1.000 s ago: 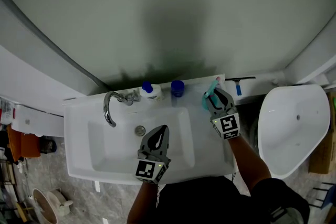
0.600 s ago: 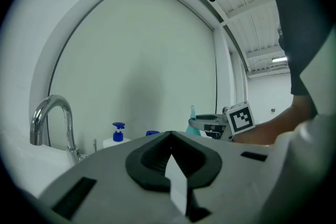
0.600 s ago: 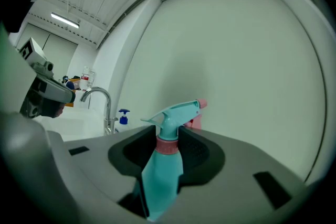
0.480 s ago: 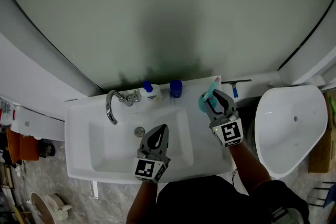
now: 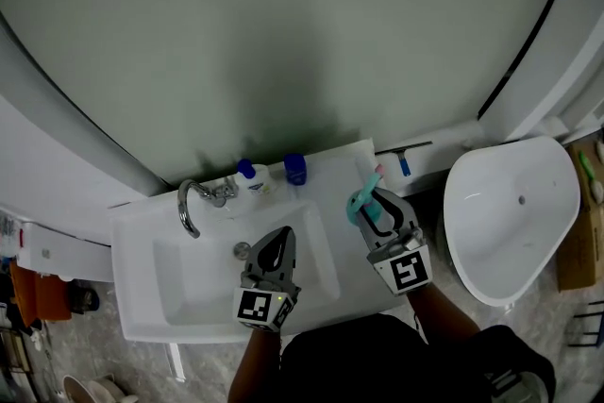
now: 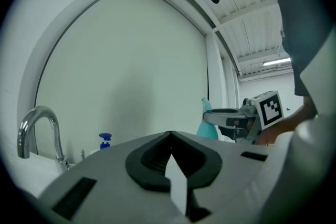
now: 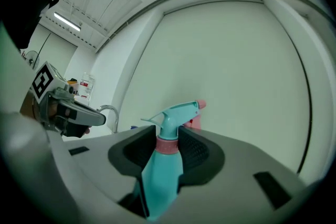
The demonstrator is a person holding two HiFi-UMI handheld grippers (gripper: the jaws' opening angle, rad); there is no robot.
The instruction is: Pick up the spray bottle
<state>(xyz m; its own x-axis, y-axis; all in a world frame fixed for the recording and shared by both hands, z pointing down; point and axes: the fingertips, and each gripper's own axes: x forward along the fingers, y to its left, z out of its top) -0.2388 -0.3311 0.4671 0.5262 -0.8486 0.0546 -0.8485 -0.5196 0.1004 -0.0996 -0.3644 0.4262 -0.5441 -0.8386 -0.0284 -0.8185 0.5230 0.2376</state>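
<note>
The left gripper point(image 5: 281, 239) hovered over the white sink point(image 5: 142, 297), its jaws together and empty. The right gripper point(image 5: 375, 206) was clamped on the upright teal spray bottle point(image 7: 161, 176), over the sink's right rim.

I've brought my right gripper point(image 5: 376, 201) up and back toward me, and the teal plastic spray bottle point(image 5: 361, 203) clamped by its pink-collared neck has come along. A second ago it stood on the far right corner of the white ceramic sink point(image 5: 127, 297) — now it hangs clear of that ledge, above the sink's right rim and nearer to me. It also looks larger from the head view. That view has tilted a little too, so the sink sits slightly further left.
</note>
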